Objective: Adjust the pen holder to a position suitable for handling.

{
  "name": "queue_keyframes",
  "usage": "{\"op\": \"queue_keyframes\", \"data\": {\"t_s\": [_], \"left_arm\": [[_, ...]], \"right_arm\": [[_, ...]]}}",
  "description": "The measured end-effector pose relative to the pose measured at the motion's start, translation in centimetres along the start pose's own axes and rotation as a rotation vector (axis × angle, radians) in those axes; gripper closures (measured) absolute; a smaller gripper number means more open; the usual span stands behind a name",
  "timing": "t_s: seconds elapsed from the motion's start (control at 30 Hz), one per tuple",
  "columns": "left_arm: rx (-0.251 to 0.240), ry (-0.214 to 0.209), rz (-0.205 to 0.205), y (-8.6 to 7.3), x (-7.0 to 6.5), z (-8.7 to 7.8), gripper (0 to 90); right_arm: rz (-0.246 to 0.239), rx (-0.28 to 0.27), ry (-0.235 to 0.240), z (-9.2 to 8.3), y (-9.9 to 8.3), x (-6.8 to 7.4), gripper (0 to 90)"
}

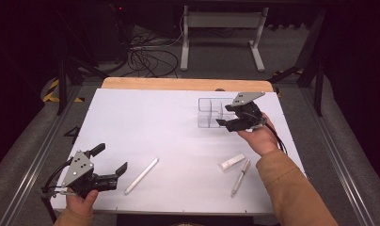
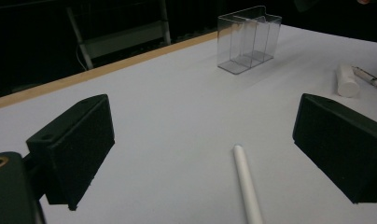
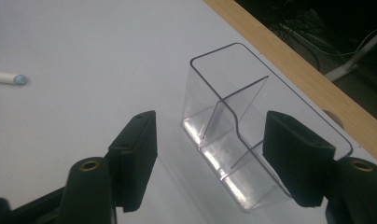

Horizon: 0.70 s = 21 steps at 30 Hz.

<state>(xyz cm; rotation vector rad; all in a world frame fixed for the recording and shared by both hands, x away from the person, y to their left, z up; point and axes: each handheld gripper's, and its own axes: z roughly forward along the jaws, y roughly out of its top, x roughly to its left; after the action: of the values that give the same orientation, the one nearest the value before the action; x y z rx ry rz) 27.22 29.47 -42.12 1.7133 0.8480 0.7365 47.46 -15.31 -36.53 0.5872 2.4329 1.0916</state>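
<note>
We have the right hand-held gripper at the clear divided organizer, which stands upright near the far edge of the worktop. In the right gripper view its jaws sit at a middling width, one outside the organizer's near wall, the other at or over its far side (we cannot tell whether that pad is inside a compartment or beyond the wall). No pad seems to press on the plastic yet.

The left hand-held gripper hangs wide and empty, well away from the organizer toward the near left corner, with the white pen lying flat between its jaws' line of sight. Nearer the person than the organizer lie a short white cap-like piece and a slim clear pen, side by side, apart.

Our worry: the organizer is light, smooth and tall for its base. A squeeze across the thin walls could flex them and let it squirt out, or an off-centre pad could tip or skid it toward the wooden strip beyond it.
</note>
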Motion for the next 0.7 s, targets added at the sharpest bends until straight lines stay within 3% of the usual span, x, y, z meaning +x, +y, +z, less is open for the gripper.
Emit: {"op": "queue_keyframes", "data": {"t_s": [0.7], "left_arm": [[-0.006, 0.006, -0.01, -0.2, 0.2, 0.0, 7.4]], "right_arm": [[-0.008, 0.097, -0.001, 4.3, 0.3, -1.3, 47.5]]}}
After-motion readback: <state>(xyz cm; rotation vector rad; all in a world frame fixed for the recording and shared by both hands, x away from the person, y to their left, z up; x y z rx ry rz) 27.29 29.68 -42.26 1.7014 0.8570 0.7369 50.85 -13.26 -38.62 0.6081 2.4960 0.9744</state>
